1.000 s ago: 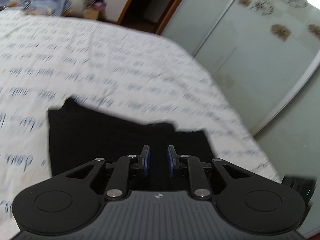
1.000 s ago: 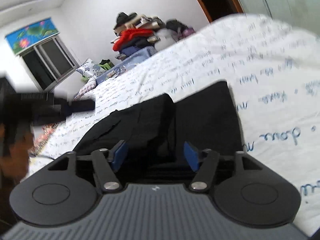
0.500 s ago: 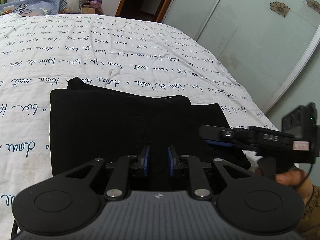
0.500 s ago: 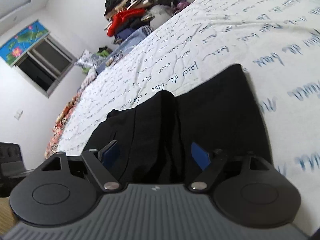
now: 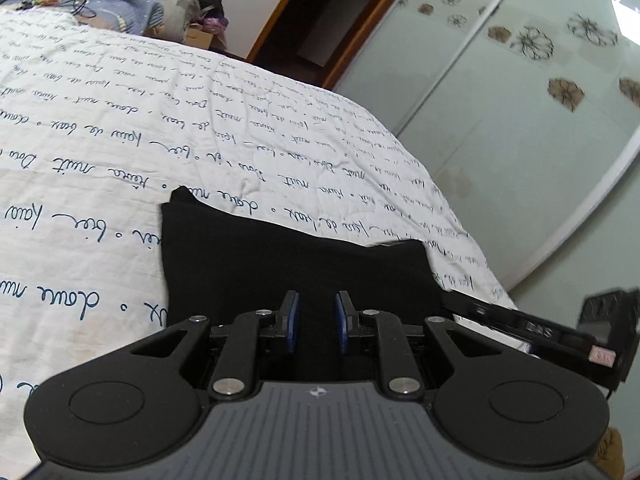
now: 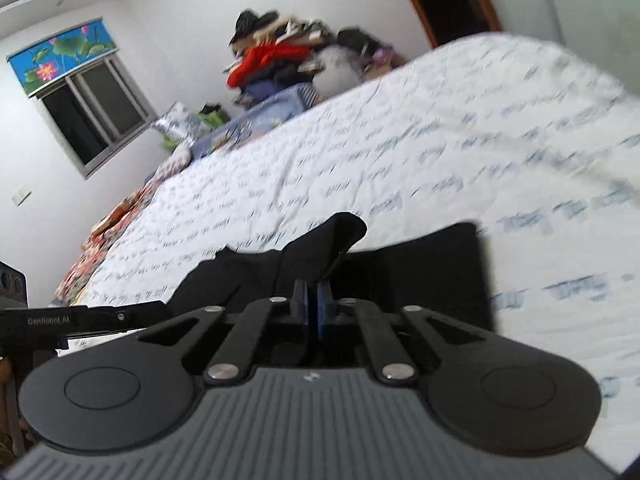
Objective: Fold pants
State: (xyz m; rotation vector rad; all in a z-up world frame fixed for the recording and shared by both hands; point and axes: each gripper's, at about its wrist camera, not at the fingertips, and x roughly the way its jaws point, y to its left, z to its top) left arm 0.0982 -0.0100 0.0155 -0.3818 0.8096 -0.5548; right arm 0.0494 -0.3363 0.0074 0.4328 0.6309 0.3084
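Observation:
Black pants (image 5: 280, 268) lie partly folded on the white bedspread with blue writing (image 5: 120, 152). My left gripper (image 5: 314, 322) sits low at the near edge of the pants, its blue pads a narrow gap apart with black cloth between them. My right gripper (image 6: 312, 304) is shut on a fold of the pants (image 6: 332, 236) and lifts it into a small peak above the rest of the cloth. The right gripper also shows at the right of the left wrist view (image 5: 520, 326), and the left gripper shows at the left of the right wrist view (image 6: 80, 314).
Mirrored wardrobe doors (image 5: 500, 140) stand close along the bed's right side. A dark doorway (image 5: 320, 20) is at the far corner. A pile of clothes (image 6: 280, 52) and a blue box (image 5: 100, 8) sit beyond the bed's far end. A window (image 6: 92, 112) is in the far wall.
My right gripper has closed from wide open onto a fold of the pants and raised it. My left gripper has kept its narrow gap and shifted a little at the pants' edge.

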